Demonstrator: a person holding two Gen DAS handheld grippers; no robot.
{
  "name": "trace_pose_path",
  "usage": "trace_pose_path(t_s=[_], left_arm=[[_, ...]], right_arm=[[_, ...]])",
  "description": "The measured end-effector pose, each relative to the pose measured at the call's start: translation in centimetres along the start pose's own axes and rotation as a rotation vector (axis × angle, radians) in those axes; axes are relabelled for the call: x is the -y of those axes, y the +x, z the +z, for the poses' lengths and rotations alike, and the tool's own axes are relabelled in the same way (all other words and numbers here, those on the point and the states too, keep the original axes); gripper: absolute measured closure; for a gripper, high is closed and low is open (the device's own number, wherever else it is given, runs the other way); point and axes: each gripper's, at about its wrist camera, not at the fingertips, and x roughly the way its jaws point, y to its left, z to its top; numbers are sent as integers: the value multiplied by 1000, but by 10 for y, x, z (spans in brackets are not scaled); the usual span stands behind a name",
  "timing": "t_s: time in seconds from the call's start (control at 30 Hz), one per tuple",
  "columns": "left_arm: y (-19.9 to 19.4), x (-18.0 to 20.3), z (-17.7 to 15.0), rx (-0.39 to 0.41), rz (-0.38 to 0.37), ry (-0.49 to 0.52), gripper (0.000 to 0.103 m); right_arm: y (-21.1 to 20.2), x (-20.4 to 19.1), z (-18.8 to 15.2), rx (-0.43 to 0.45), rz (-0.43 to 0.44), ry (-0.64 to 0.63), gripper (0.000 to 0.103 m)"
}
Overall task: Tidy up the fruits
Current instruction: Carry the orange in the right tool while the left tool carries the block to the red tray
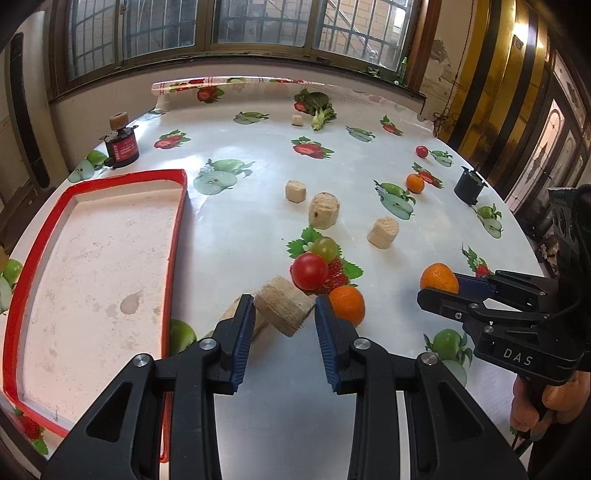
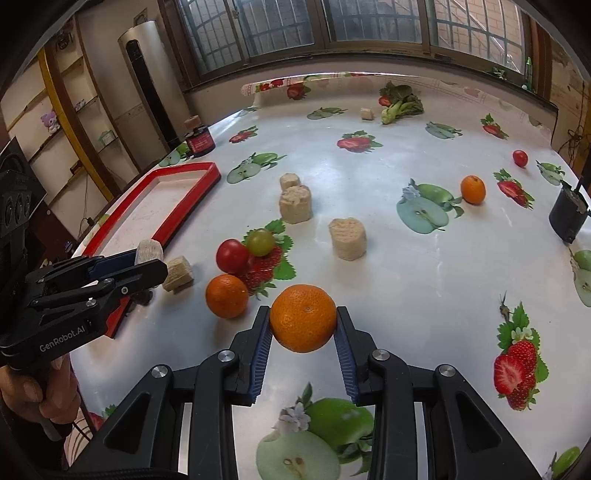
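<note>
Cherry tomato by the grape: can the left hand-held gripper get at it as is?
Probably not directly: the left hand-held gripper is open, but a cork block sits between its fingers, in front of the tomato.

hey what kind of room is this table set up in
Probably a lived-in room at home, perhaps a dining area. A fruit-print tablecloth covers the table, barred windows run behind it, and wall shelves hold a plush toy.

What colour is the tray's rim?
Red, around a whitish floor; the tray shows best in the left wrist view.
</note>
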Motion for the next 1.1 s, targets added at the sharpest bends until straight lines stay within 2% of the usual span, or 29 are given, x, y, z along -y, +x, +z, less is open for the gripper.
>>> trace_pose_path(t_s=[0.37,1.1], left_arm=[[-16,-40,-7,24,32,-62,72],[-37,-131,-22,33,160,-188,72]], right_arm=[[15,-44,5,-17,49,-53,69],[36,-145,30,-6,188,-191,69]])
